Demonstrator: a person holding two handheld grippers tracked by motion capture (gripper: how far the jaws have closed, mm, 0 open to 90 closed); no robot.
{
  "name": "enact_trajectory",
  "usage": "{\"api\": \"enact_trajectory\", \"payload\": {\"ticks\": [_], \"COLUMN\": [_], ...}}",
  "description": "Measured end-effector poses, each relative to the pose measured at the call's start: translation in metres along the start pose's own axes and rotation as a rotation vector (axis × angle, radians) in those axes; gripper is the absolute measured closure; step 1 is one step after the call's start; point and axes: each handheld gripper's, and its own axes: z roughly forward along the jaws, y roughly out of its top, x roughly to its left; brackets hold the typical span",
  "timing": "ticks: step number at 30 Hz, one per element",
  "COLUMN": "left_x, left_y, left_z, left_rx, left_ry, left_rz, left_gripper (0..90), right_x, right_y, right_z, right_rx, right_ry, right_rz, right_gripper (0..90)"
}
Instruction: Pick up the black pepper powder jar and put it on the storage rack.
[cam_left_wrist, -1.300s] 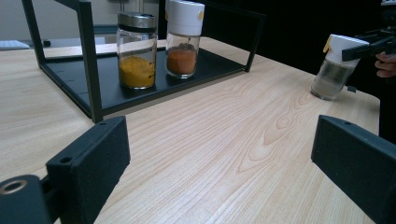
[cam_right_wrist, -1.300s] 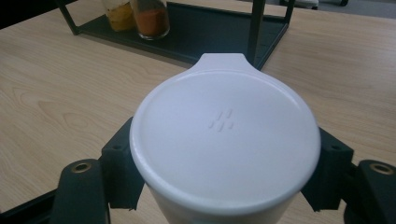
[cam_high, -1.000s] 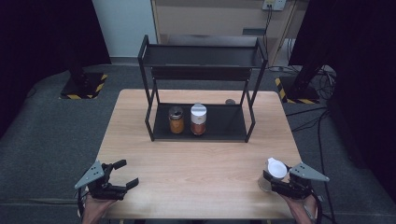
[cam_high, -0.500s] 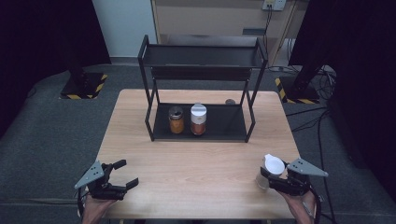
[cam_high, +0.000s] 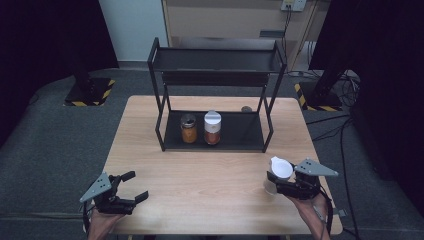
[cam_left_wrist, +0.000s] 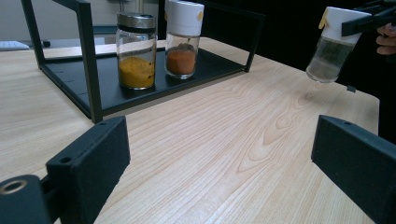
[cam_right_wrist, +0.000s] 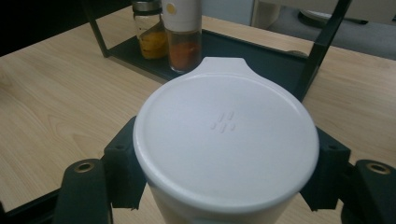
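A pale wooden table (cam_high: 220, 175) stands on grey carpet, dark curtains to either side; a black two-tier rack (cam_high: 215, 95) sits at its far half. The white-capped spice jar (cam_high: 278, 172) is at the near right of the table, clear of the wood, clamped at its cap between the jaws of the right gripper (cam_high: 280, 182); in the left gripper view the jar (cam_left_wrist: 334, 44) hangs tilted in the air, its glass body below the pinch, a little dark seasoning inside. The hold being high on the cap, the body can swing or twist in the pads; a quick move towards the rack could, I judge, let it slip and drop onto the table. Two jars already stand on the rack's lower shelf, an orange-filled jar (cam_high: 188, 128) with a metal lid and, just beside it, a taller white-capped jar (cam_high: 212, 127); a careless approach could knock either over, since free shelf lies only to their right. The rack's front post (cam_high: 267, 122) and the upper shelf overhang the way in; a tilted jar could catch on them. The left gripper (cam_high: 131, 187) rests at the near left, jaws spread wide and empty, well apart from everything; it offers no support should the jar fall.
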Motion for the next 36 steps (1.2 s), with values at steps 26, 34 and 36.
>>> {"api": "enact_trajectory", "payload": {"ticks": [26,34,36], "left_x": [0.0,0.0,0.0], "left_y": [0.0,0.0,0.0], "left_z": [0.0,0.0,0.0], "left_rx": [-0.002,-0.001,-0.002], "left_ry": [-0.004,-0.004,-0.004], "left_rz": [0.0,0.0,0.0], "left_gripper": [3.8,3.8,3.8], "right_x": [0.01,0.01,0.01], "right_y": [0.057,0.07,0.073], "right_z": [0.042,0.051,0.053], "right_rx": [-0.006,-0.011,-0.014], "right_ry": [0.075,0.073,0.073], "right_rz": [-0.037,-0.034,-0.032], "right_gripper": [30.8,30.8,30.8]}}
